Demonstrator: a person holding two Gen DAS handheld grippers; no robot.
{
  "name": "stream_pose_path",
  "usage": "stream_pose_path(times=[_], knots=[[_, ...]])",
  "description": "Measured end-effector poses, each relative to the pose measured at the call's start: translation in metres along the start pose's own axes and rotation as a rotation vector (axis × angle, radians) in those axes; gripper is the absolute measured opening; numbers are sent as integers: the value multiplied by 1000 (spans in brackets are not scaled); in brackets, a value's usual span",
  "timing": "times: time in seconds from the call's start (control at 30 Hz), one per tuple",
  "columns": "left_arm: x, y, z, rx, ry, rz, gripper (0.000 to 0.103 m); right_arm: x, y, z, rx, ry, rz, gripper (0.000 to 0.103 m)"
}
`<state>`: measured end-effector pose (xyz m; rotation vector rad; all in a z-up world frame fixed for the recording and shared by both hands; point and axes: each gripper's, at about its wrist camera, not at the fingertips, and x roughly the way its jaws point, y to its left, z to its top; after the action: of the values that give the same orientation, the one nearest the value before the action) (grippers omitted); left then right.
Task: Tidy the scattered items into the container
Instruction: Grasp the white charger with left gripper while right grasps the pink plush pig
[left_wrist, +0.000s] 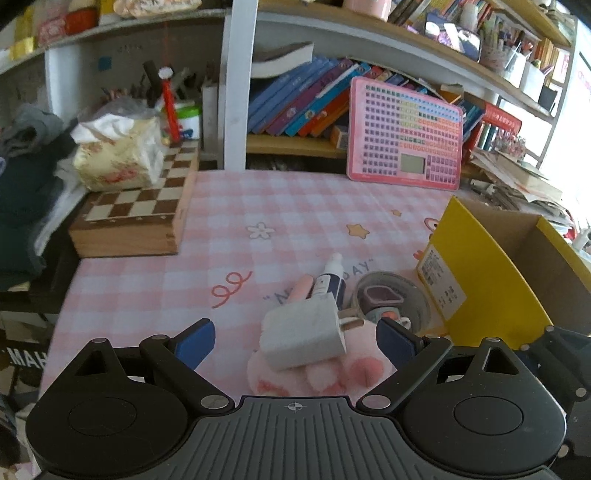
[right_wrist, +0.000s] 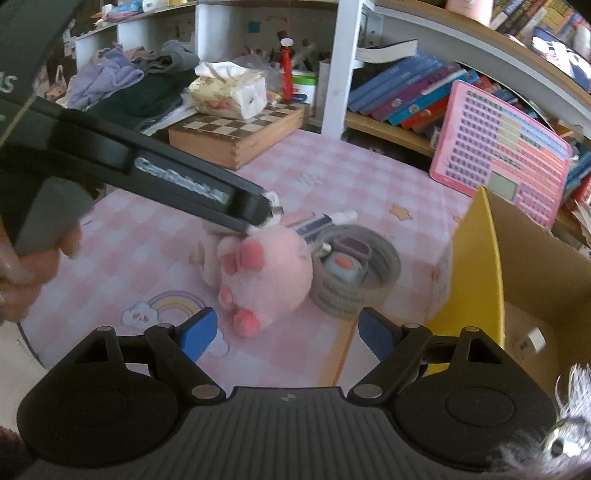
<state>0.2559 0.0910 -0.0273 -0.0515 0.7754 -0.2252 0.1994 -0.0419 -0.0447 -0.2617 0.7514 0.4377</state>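
Note:
My left gripper (left_wrist: 295, 326) stands open, its blue pads wide on either side of a white charger plug (left_wrist: 303, 343) without touching it. The plug lies on a pink plush paw (left_wrist: 332, 373). Beyond them are a dark blue bottle with a white cap (left_wrist: 330, 282), a pink tube (left_wrist: 301, 288) and a grey round tin (left_wrist: 391, 299) with small items inside. My right gripper (right_wrist: 288, 332) is open and empty, just short of the plush paw (right_wrist: 266, 273) and the tin (right_wrist: 354, 273). The yellow cardboard box (right_wrist: 480, 258) stands open at the right, a small white cube (right_wrist: 532, 341) inside.
A wooden chess box (left_wrist: 133, 221) with a tissue pack on it sits at the back left. A pink keypad toy (left_wrist: 406, 136) leans on the bookshelf behind. A hand (right_wrist: 22, 273) holds the left gripper's handle at the left. A fuzzy object (right_wrist: 565, 435) sits at the lower right.

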Motion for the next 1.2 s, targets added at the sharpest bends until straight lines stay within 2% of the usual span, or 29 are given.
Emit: stream_pose_path(times=[0.23, 0.43, 0.57, 0.6, 0.73, 0.87, 1.2], knots=[[22, 0, 7, -22, 48, -40, 96, 20, -1, 12, -21, -5, 35, 84], [40, 6, 11, -107, 103, -78, 93, 35, 0, 21, -44, -14, 59, 84], [43, 7, 11, -129, 112, -87, 69, 42, 2, 25, -62, -18, 77, 84], [43, 8, 11, -129, 108, -83, 67, 44, 2, 26, -65, -16, 82, 84], [40, 15, 11, -167, 108, -103, 67, 51, 3, 29, -74, -9, 102, 84], [25, 25, 10, -228, 90, -111, 67, 58, 3, 30, -82, -4, 118, 79], [-9, 51, 0, -318, 62, -62, 67, 76, 10, 28, -124, 29, 165, 73]])
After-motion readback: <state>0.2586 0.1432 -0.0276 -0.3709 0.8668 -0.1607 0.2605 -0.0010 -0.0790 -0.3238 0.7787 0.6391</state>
